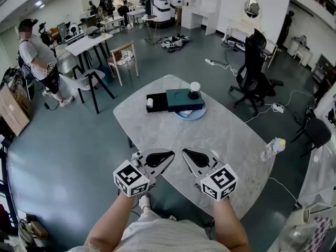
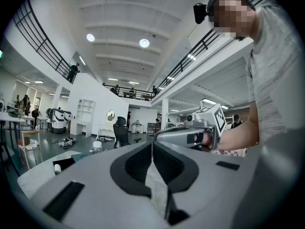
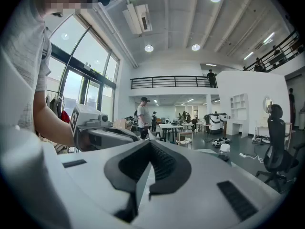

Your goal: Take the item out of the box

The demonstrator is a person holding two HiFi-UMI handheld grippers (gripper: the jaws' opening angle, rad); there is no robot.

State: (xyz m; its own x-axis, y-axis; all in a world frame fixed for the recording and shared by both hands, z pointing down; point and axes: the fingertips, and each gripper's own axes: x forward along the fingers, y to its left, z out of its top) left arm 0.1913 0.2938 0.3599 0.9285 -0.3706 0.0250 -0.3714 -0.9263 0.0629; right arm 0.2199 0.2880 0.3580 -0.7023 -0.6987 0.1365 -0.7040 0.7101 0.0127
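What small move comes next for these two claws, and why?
Probably reach the left gripper forward and open it: both it and the right gripper are shut, empty, short of the box, whose white item sits in the black tray.

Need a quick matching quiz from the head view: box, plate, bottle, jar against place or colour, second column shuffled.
1. box
2. plate
3. bottle
4. jar

A. at the right edge of the table
B. white-capped, on top of the box
C. dark green
D. light blue, under the box

Pairs: 1-C, 2-D, 3-A, 4-B
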